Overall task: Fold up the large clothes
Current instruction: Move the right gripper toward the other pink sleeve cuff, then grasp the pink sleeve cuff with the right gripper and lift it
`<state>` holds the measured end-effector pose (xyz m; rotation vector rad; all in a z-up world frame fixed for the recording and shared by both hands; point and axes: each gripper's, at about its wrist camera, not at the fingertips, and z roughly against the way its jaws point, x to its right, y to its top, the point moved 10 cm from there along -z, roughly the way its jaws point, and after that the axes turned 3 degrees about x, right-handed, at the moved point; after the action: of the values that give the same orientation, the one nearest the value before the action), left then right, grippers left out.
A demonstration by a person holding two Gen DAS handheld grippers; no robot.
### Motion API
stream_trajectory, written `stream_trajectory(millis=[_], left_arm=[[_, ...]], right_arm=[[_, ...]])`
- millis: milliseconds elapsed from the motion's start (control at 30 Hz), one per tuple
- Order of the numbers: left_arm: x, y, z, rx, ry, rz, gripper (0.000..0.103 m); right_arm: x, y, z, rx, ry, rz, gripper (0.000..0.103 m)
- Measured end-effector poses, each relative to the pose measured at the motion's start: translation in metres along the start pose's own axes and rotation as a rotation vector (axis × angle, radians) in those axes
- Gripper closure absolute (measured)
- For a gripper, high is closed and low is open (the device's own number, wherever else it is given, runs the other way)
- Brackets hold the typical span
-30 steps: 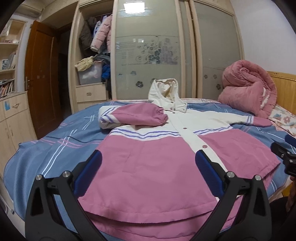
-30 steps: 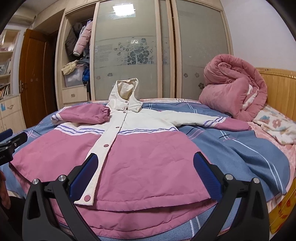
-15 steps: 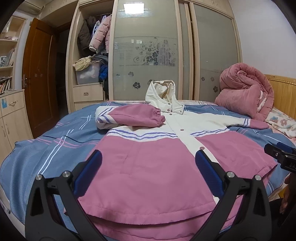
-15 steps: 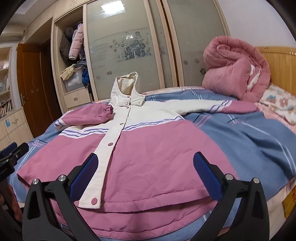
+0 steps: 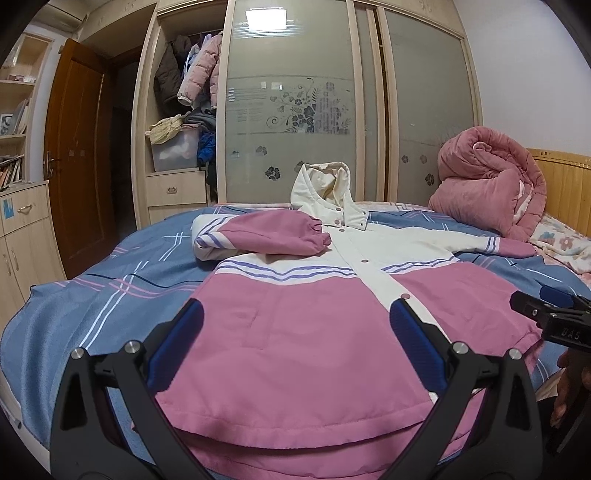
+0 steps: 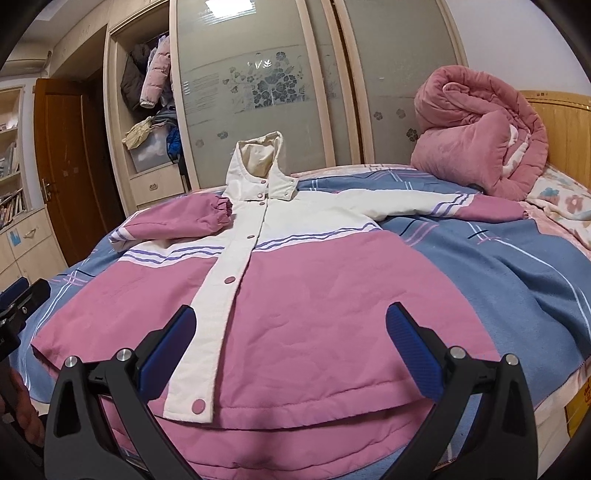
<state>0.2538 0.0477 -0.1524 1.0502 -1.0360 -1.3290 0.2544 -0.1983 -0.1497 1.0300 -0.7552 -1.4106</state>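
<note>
Jacket (image 5: pixel 306 332) flat between spread claws

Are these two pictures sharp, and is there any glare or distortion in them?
Left wrist view: sharp, a ceiling lamp reflection glares on the wardrobe door, edges bend, corners go black. Right wrist view: the same, glare on the door, headboard curved.

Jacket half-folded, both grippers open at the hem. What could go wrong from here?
1. The outstretched sleeve reaches toward the rolled pink quilt; folding it may be a long reach.
2. The folded sleeve lies loose and could slip off if the jacket is tugged.
3. The hem hangs over the bed edge; pulling may drag it off.
</note>
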Motion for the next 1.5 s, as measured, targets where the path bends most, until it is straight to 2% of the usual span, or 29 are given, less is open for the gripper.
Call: stream_trajectory(millis=[133,233,300,467,567,667,733,867,933,967,1000,1033,1067,1233,1333,1500], left_arm=[[-0.003,0.001,0.001,0.009,-0.016,0.027,0.002],[-0.005,-0.001,-0.002,-0.001,-0.020,0.036,0.002],[-0.004,-0.001,-0.004,-0.007,-0.016,0.030,0.002],[-0.007,-0.001,0.000,0.007,-0.024,0.027,0.002],[-0.015,-0.001,-0.002,0.000,-0.026,0.058,0.002],[-0.025,-0.002,-0.003,-0.009,-0.026,0.089,0.002],[-0.028,-0.002,-0.003,-0.011,-0.026,0.095,0.002],[-0.032,-0.001,-0.001,-0.006,-0.022,0.093,0.002],[-0.034,-0.001,-0.001,-0.008,-0.022,0.098,0.002],[-0.035,-0.001,-0.001,-0.009,-0.023,0.101,0.002],[-0.036,-0.002,-0.001,-0.009,-0.024,0.103,0.002],[-0.037,-0.002,-0.002,-0.011,-0.024,0.105,0.002],[-0.038,-0.003,-0.002,-0.013,-0.025,0.107,0.002],[-0.037,-0.007,-0.007,-0.025,-0.028,0.113,0.002],[-0.034,-0.007,-0.010,-0.029,-0.026,0.105,0.002],[-0.027,-0.009,-0.012,-0.035,-0.021,0.082,0.002]], right_arm=[[-0.027,0.018,-0.012,-0.038,0.093,-0.020,0.001],[-0.055,0.042,-0.038,-0.098,0.166,-0.029,0.001],[-0.078,0.057,-0.072,-0.178,0.236,-0.050,0.001],[-0.109,0.088,-0.166,-0.253,0.353,-0.216,0.001],[-0.129,0.086,-0.236,-0.403,0.438,-0.400,0.006],[-0.140,0.081,-0.294,-0.481,0.433,-0.517,0.016],[-0.141,0.076,-0.332,-0.521,0.401,-0.591,0.017],[-0.144,0.063,-0.378,-0.581,0.370,-0.689,0.028],[-0.152,0.060,-0.393,-0.595,0.370,-0.691,0.039],[-0.154,0.060,-0.401,-0.592,0.346,-0.662,0.057],[-0.155,0.059,-0.408,-0.598,0.311,-0.648,0.068],[-0.158,0.061,-0.412,-0.597,0.304,-0.646,0.083],[-0.163,0.066,-0.412,-0.587,0.302,-0.624,0.086],[-0.199,0.149,-0.387,-0.398,0.345,-0.368,0.089],[-0.214,0.226,-0.352,-0.258,0.379,-0.250,0.089],[-0.198,0.316,-0.304,-0.084,0.357,-0.137,0.089]])
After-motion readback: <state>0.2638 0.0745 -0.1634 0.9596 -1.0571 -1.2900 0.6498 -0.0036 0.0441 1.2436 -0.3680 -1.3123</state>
